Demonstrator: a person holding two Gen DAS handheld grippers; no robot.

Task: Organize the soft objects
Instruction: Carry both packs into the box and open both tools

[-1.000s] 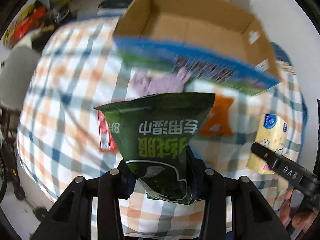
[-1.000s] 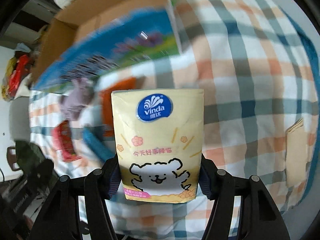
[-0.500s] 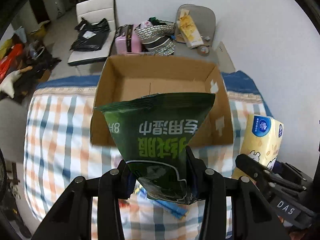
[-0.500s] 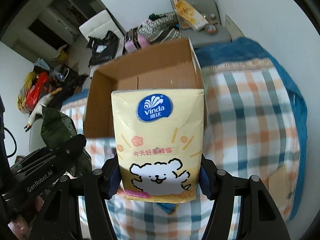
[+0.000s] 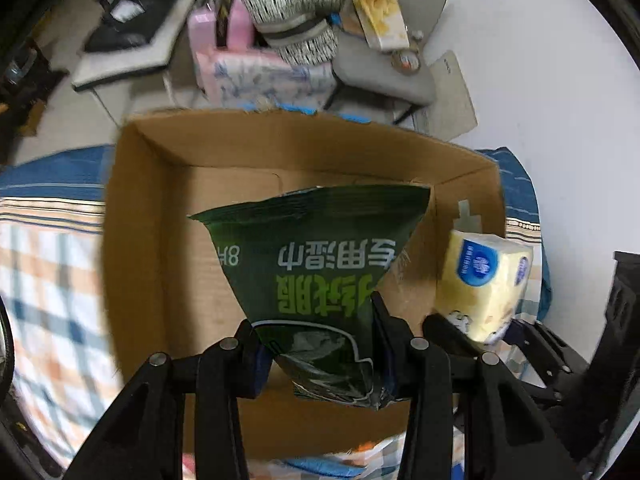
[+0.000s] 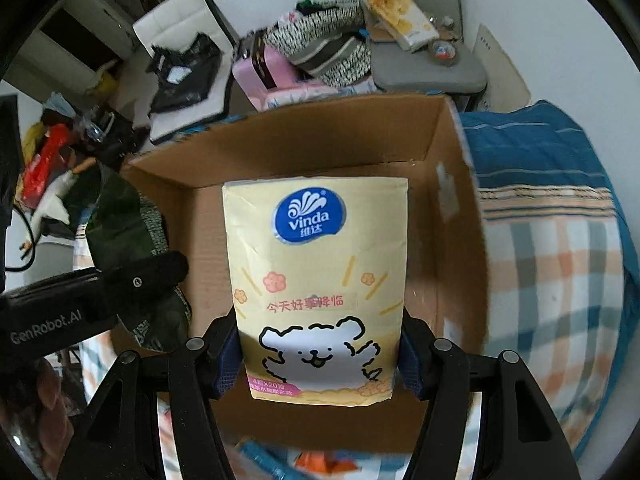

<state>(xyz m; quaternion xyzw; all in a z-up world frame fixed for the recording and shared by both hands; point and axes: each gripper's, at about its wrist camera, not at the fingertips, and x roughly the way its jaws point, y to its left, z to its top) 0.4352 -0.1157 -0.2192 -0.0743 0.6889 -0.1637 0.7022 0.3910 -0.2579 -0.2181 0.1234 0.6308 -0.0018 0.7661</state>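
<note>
Cardboard box [image 5: 160,240] beneath both my tools, left tool [image 5: 320,344] clamped on green wipes pack [image 5: 316,264], right tool [image 6: 320,360] clamped on yellow tissue pack [image 6: 316,264].

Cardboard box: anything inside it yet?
The visible floor of the cardboard box is bare. The green wipes pack and yellow tissue pack, both gripper-held over it, cover the middle and near floor.

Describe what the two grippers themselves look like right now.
Both are matte black plastic. The left gripper and right gripper each have angular linkage arms with round silver pivot pins and blue pads inside the fingers. In the right wrist view, the left gripper's body carries pale "GenRobot.AI" lettering. No cables show.
</note>
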